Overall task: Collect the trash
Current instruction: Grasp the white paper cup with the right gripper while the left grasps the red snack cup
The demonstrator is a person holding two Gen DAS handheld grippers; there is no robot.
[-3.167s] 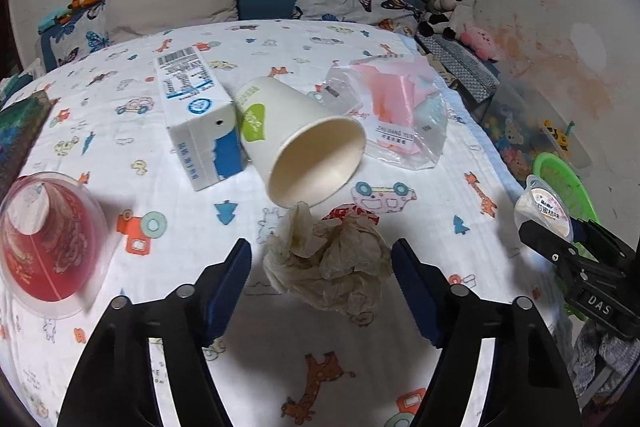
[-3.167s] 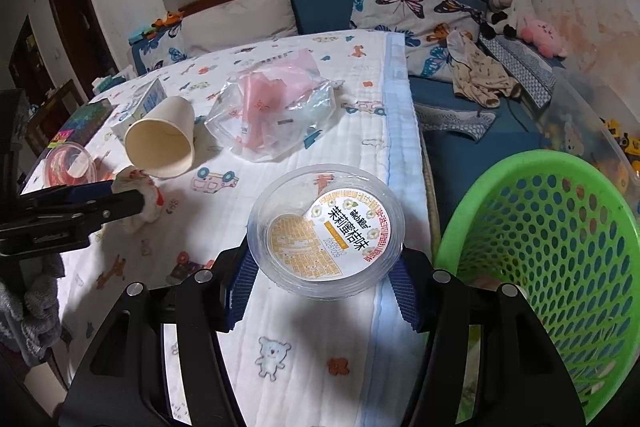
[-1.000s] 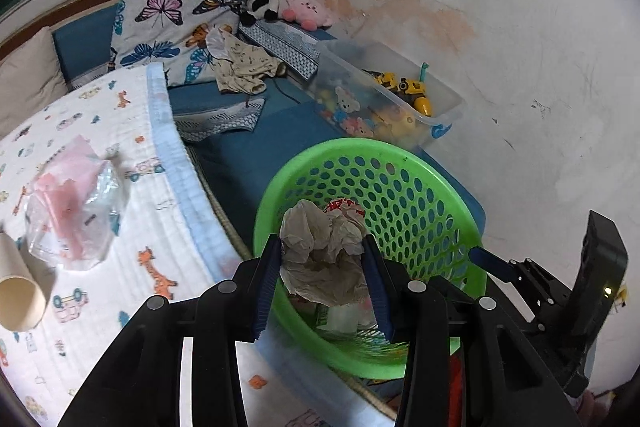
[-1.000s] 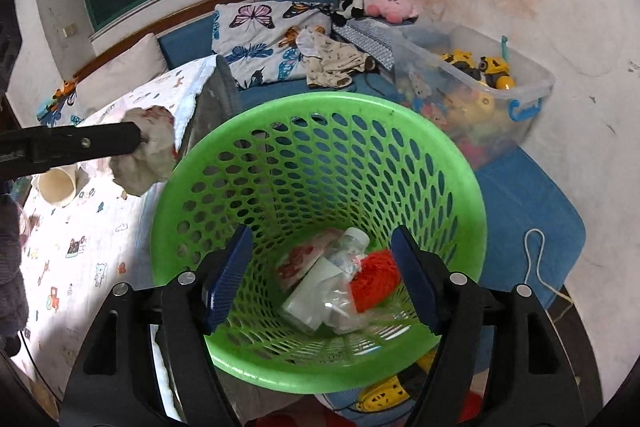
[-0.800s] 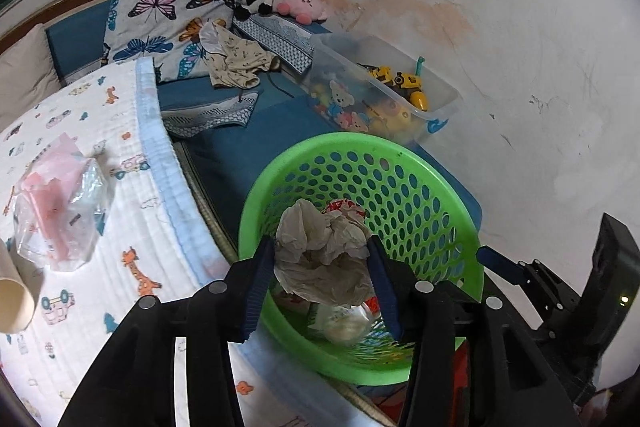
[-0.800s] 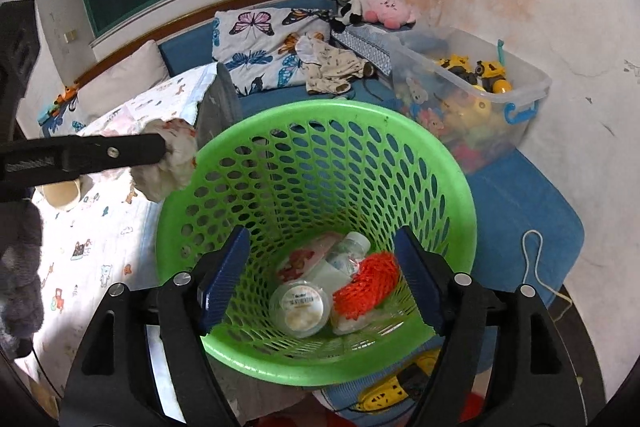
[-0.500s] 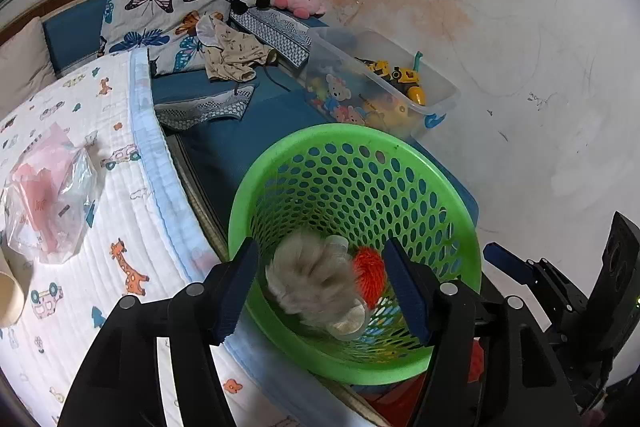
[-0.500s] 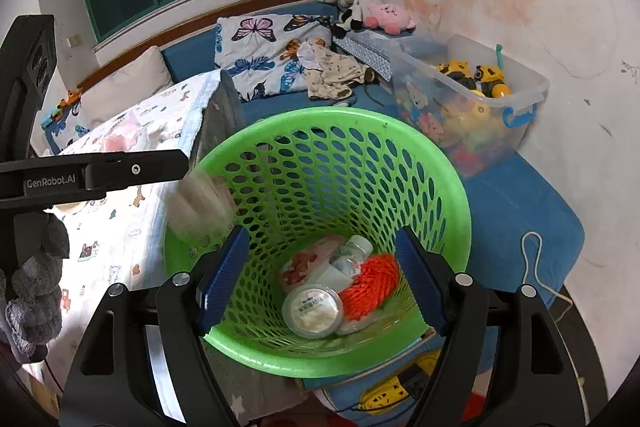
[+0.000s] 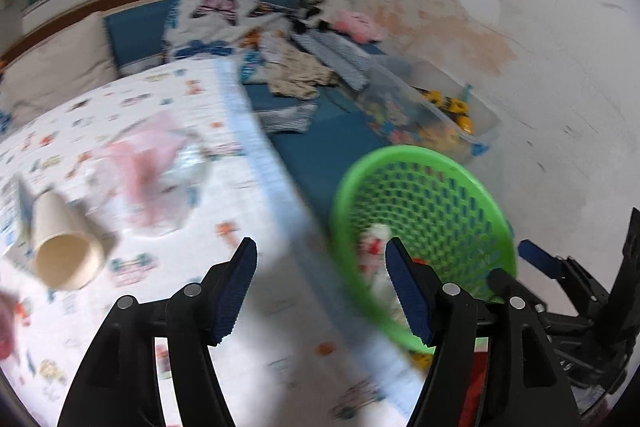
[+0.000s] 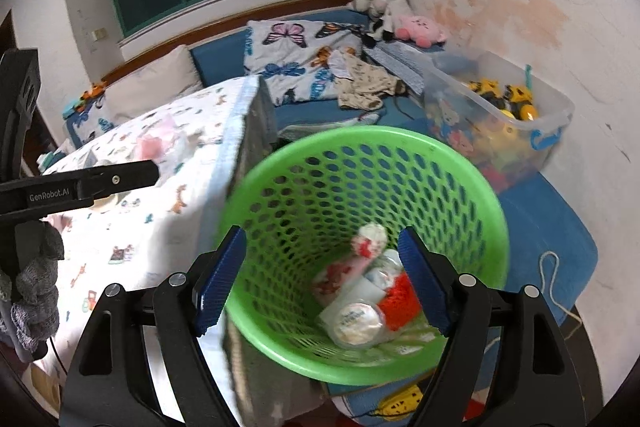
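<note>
The green perforated basket [image 10: 360, 163] stands on the floor beside the bed; it also shows in the left wrist view [image 9: 424, 163]. Inside lie the crumpled tissue [image 10: 370, 237], a round lidded cup [image 10: 354, 319], an orange-red net [image 10: 400, 297] and other wrappers. My right gripper [image 10: 322, 281] is open and empty above the basket. My left gripper [image 9: 322, 287] is open and empty over the bed's edge, left of the basket. A paper cup [image 9: 64, 251] lies on its side and a clear bag with pink contents [image 9: 148, 167] lies on the bed sheet [image 9: 256, 327].
A clear toy bin [image 10: 500, 107] stands against the stained wall behind the basket. Pillows, clothes and plush toys [image 10: 384, 11] lie on the blue mattress. A milk carton [image 9: 10, 203] sits by the paper cup at the left edge.
The left gripper opened and dropped the crumpled tissue into the basket, then swung left toward the bed. The right gripper let the round cup fall into the basket and stays open above it.
</note>
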